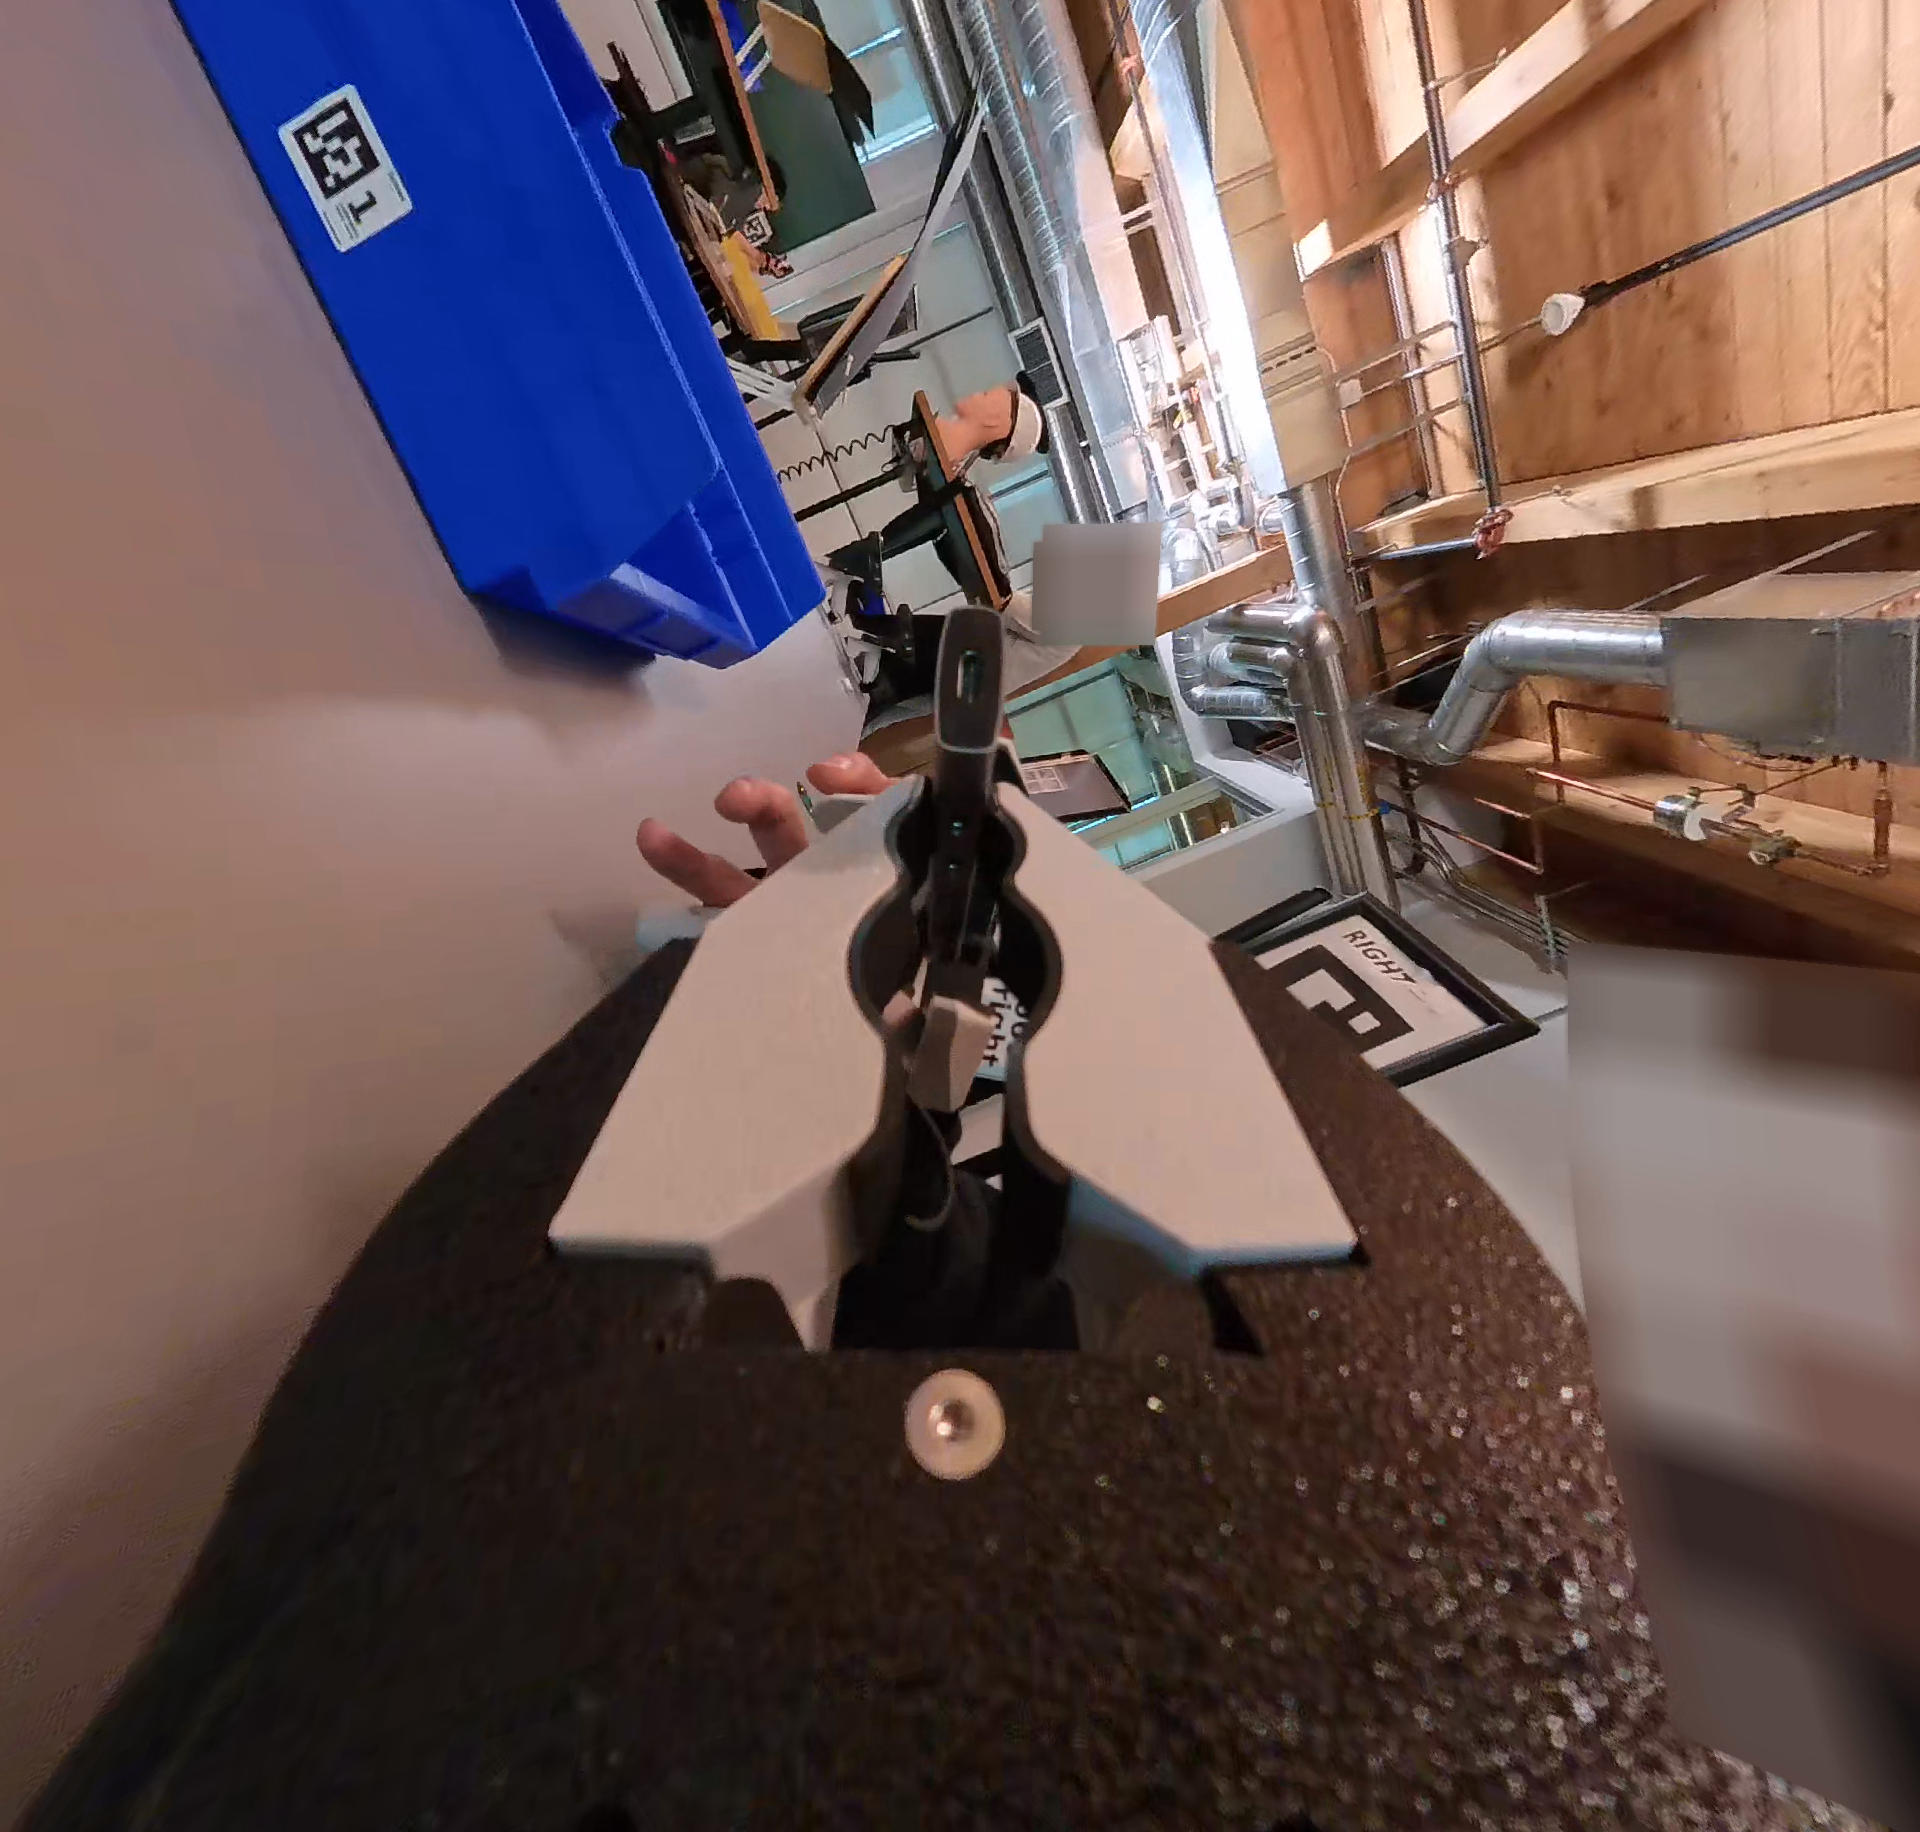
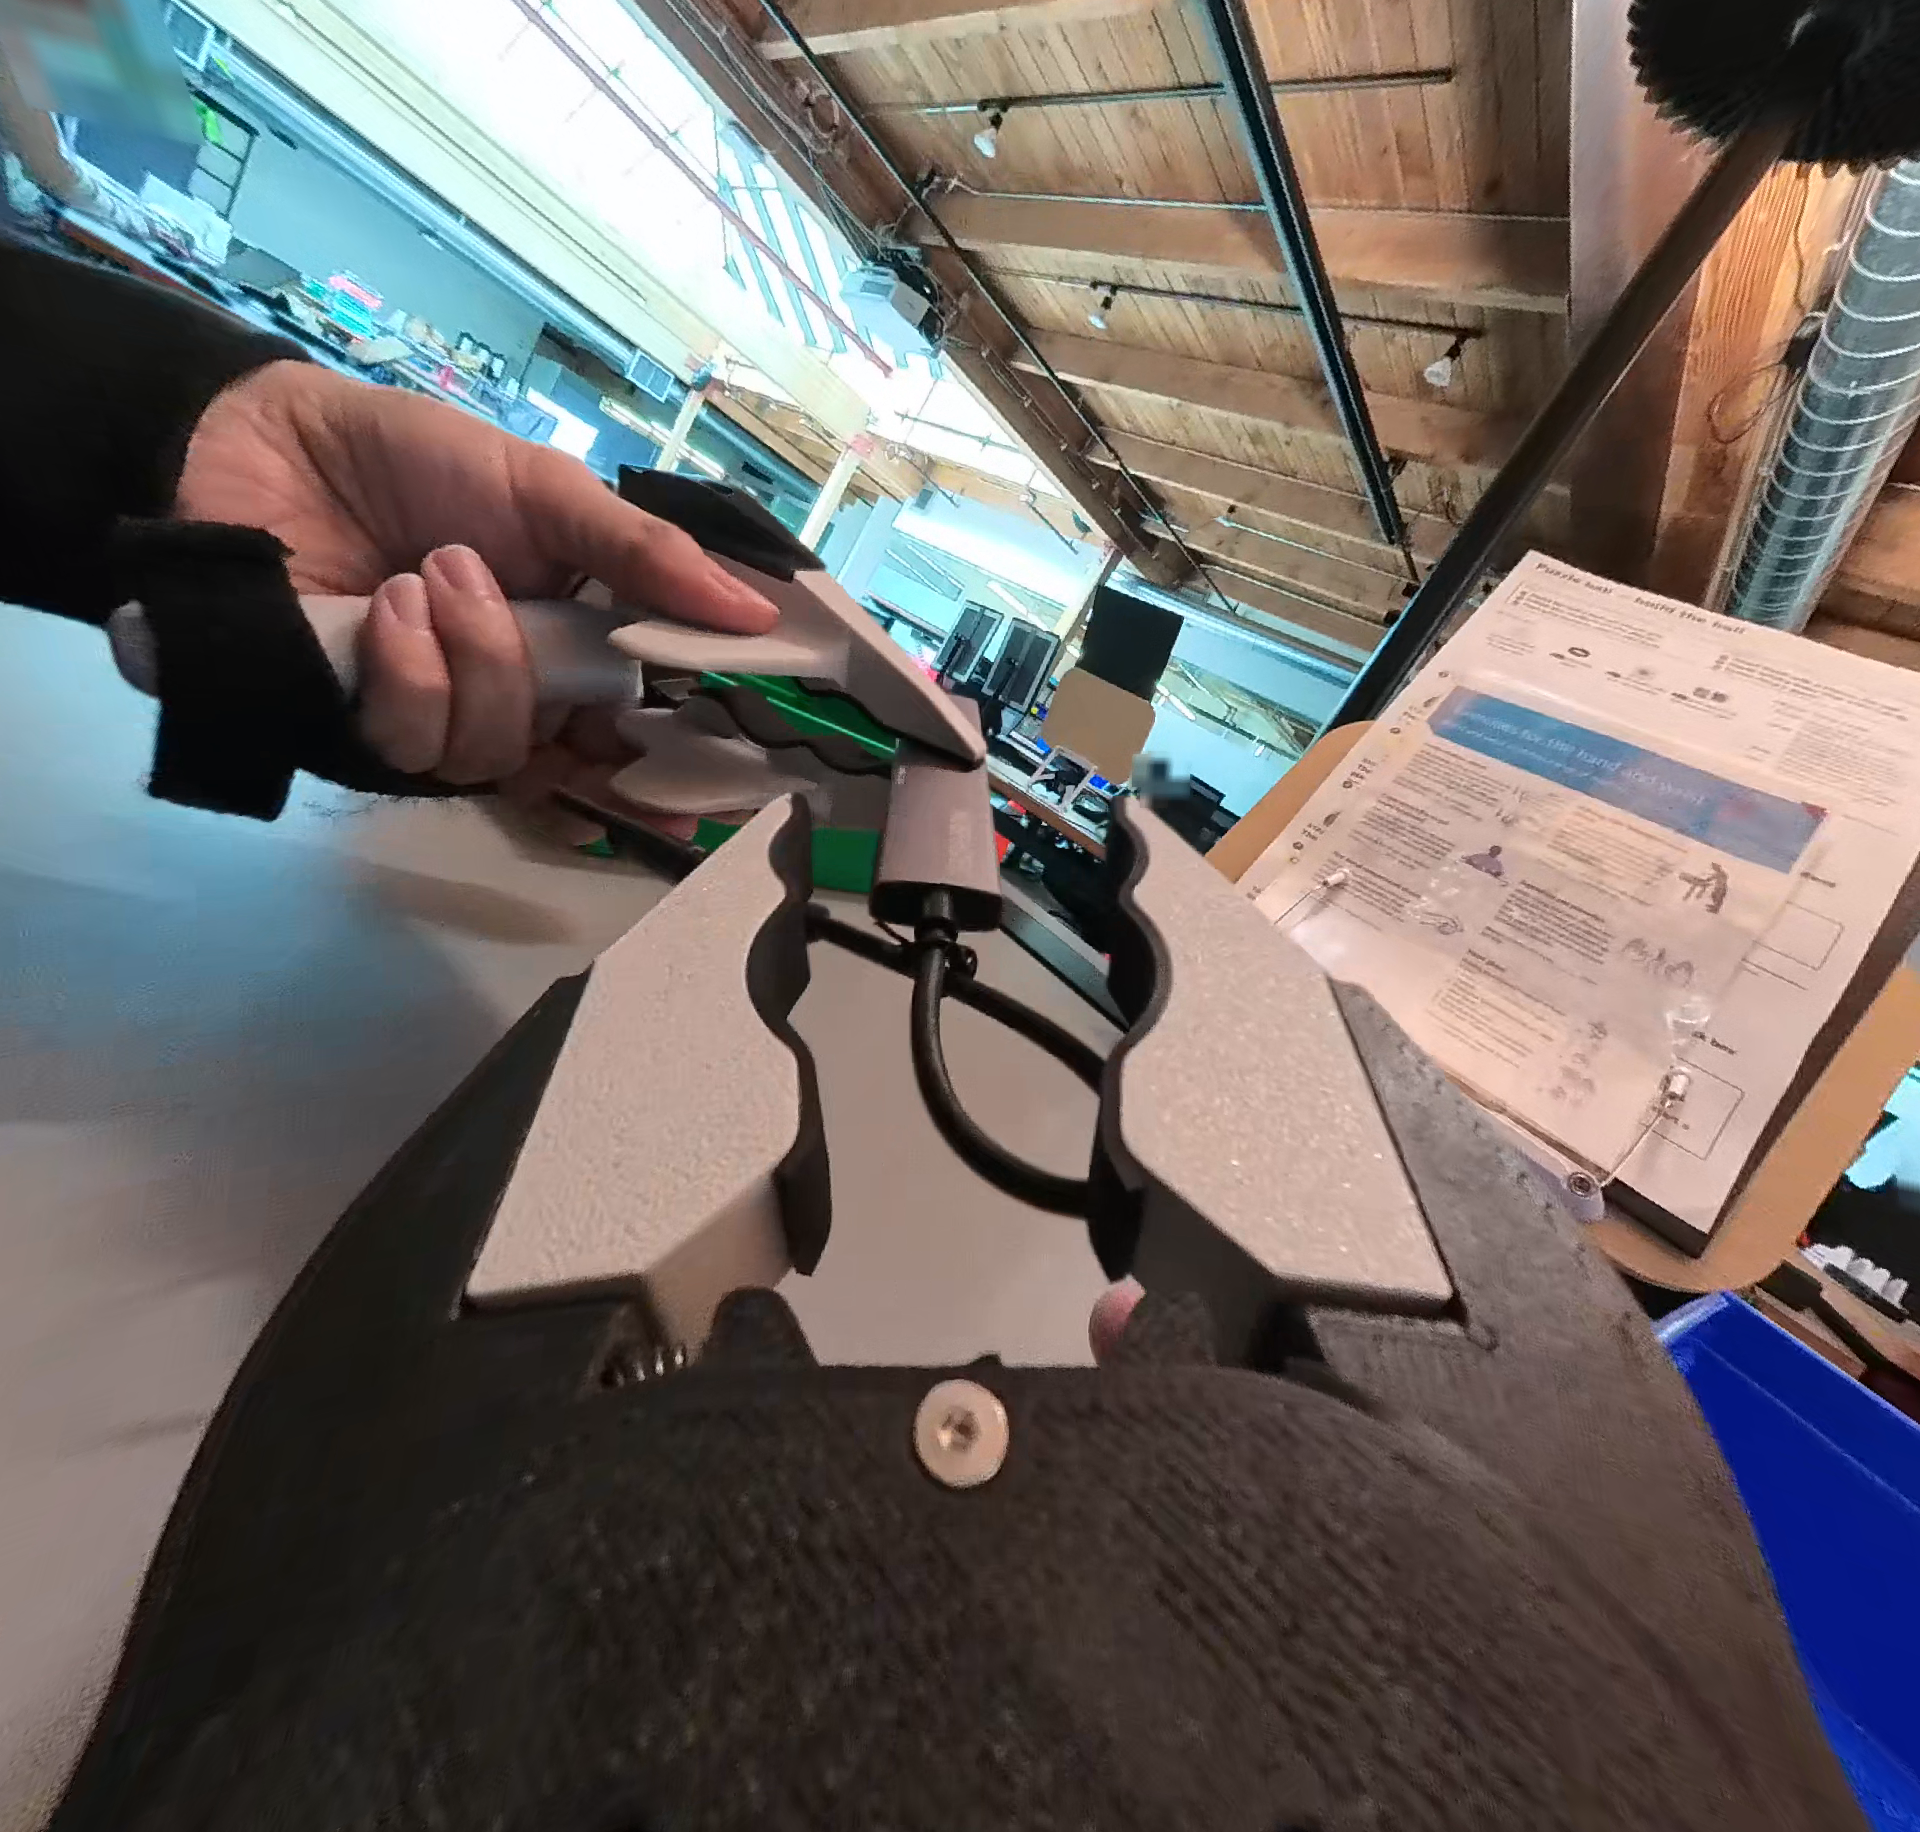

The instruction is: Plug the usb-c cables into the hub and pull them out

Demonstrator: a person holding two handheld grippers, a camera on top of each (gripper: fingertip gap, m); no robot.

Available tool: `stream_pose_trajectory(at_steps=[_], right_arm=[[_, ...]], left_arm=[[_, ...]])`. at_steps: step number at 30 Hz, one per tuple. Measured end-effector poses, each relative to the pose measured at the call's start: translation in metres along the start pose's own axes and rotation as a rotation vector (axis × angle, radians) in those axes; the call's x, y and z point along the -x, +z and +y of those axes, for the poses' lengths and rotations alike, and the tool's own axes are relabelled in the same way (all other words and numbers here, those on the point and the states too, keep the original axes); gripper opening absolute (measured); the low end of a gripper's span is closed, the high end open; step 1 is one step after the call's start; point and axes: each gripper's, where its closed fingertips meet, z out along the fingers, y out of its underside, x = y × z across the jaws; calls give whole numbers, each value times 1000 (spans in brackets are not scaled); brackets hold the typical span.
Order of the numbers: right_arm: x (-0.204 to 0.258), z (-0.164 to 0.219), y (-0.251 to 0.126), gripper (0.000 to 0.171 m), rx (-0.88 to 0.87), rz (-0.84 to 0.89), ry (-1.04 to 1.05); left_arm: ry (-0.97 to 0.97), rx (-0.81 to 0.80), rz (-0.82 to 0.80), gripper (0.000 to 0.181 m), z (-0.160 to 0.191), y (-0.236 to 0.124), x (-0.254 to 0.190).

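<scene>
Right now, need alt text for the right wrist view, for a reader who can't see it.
An open grey claw points at a grey hub with a black cable, held up off a pale table by a second grey claw in a hand. A printed sheet stands at right, a blue bin at lower right.

A plank ceiling (image 2: 1195, 224) on timber beams carries track spotlights (image 2: 1439, 369) and silver ducting (image 1: 1496, 681). Bright windows (image 2: 582, 151) light the hall beyond a pale tabletop (image 2: 208, 1003), with a blue bin (image 1: 499, 276) nearby
</scene>
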Motion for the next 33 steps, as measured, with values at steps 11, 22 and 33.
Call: stream_pose_trajectory(at_steps=[11,22,33], right_arm=[[3,9,3,44,44,-12,32],[0,18,3,25,123,5,125],[-29,19,-6,23,101,123,321]], left_arm=[[0,85,-45,7,12,8,3],[-42,18,-53,7,5,16,7],[545,-155,-315,24,-42,-9,-11]])
